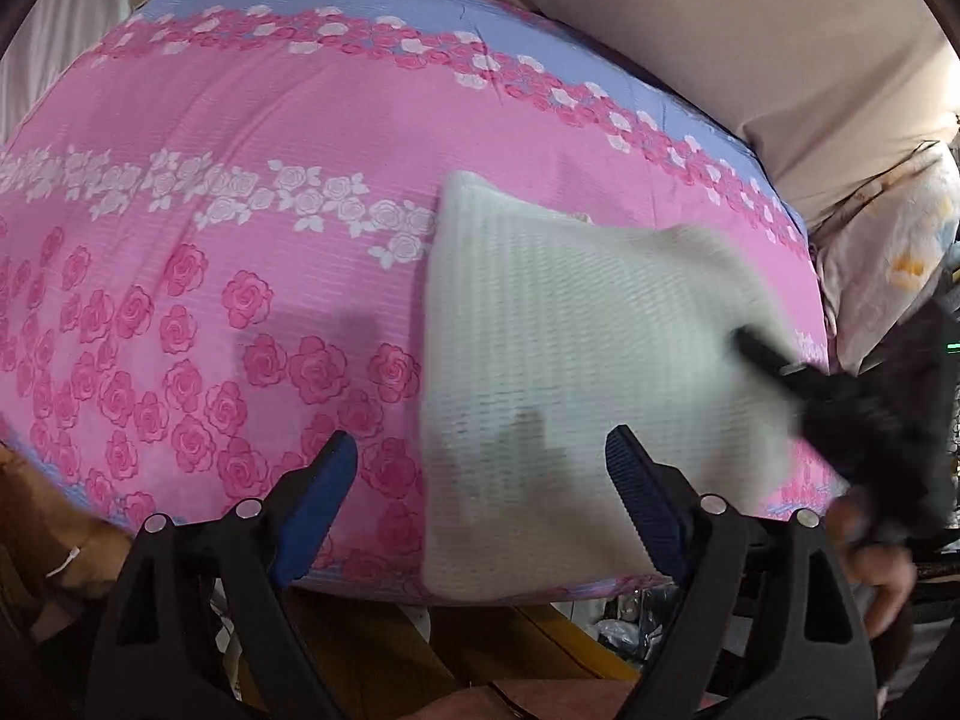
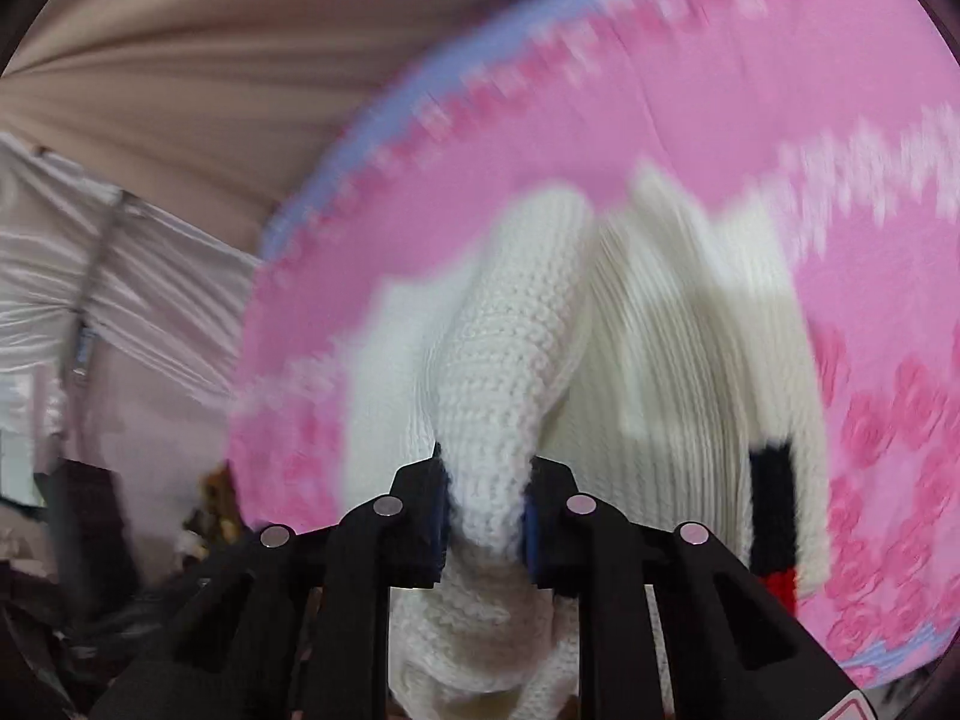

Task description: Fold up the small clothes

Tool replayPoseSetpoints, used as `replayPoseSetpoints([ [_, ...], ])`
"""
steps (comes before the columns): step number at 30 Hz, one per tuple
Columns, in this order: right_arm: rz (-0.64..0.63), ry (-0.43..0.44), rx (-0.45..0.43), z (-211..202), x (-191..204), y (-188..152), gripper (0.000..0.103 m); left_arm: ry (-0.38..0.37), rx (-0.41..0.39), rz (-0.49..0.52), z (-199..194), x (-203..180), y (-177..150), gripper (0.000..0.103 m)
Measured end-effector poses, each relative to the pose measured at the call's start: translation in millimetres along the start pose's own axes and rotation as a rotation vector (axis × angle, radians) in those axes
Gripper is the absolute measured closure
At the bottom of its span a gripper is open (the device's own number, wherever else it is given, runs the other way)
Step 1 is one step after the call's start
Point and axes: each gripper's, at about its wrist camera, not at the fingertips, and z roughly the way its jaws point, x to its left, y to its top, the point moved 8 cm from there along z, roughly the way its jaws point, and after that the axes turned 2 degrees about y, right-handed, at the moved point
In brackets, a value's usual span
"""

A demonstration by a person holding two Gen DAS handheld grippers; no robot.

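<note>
Pink rose-print bedspread lying beneath both tongs. Right gripper pinching white knit garment, lifting to fold. Left gripper gaping wide, hovering alongside.

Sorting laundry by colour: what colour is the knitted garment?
White, clearest in the right wrist view, where the sweater is pinched.

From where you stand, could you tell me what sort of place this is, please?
Probably a bedroom: a pink rose-print bedsheet covers a bed, a floral pillow lies at its edge, and a white sweater is spread on top.
</note>
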Motion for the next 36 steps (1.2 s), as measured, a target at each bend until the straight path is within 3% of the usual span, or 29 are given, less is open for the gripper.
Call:
replayPoseSetpoints([
  [2,-0.032,0.003,-0.068,-30,10,15,0.086,-0.001,0.011,0.004,2,-3,-3,0.021],
  [4,-0.058,-0.08,-0.082,-42,-7,20,0.086,-0.008,0.032,0.01,8,-6,-6,0.021],
  [8,0.017,-0.309,0.089,-1,-101,-11,0.084,0.002,0.065,0.032,22,-15,-9,0.021],
  [11,0.068,-0.247,0.029,-17,-100,-19,0.077,0.029,0.059,0.068,26,-22,-7,0.021],
  [14,0.008,-0.239,-0.036,-50,-72,-20,0.073,0.042,0.087,0.092,36,-28,-9,0.021],
  [17,-0.079,-0.234,0.019,-63,-59,-43,0.044,0.056,0.132,0.103,47,-28,-14,0.021],
  [18,-0.101,-0.241,0.05,-64,-59,-57,0.044,0.059,0.146,0.1,50,-27,-16,0.021],
  [22,-0.08,-0.218,0.117,-54,-75,-105,0.048,0.098,0.201,0.128,66,-24,-24,0.021],
  [24,-0.063,-0.237,0.112,-50,-85,-110,0.093,0.133,0.219,0.153,73,-22,-28,0.02],
  [28,-0.011,-0.205,-0.022,-86,-82,-98,0.094,0.144,0.236,0.163,79,-23,-32,0.02],
  [30,0.021,-0.254,0.008,-85,-102,-106,0.094,0.14,0.268,0.166,88,-23,-36,0.019],
  [32,0.067,-0.314,0.104,-63,-135,-131,0.094,0.133,0.303,0.158,96,-22,-42,0.018],
  [33,0.087,-0.306,0.125,-56,-141,-137,0.093,0.128,0.304,0.151,95,-22,-41,0.018],
  [35,0.093,-0.304,0.089,-64,-133,-130,0.09,0.121,0.256,0.155,83,-25,-33,0.018],
  [36,0.087,-0.303,0.057,-74,-126,-122,0.083,0.115,0.234,0.159,76,-27,-29,0.019],
])
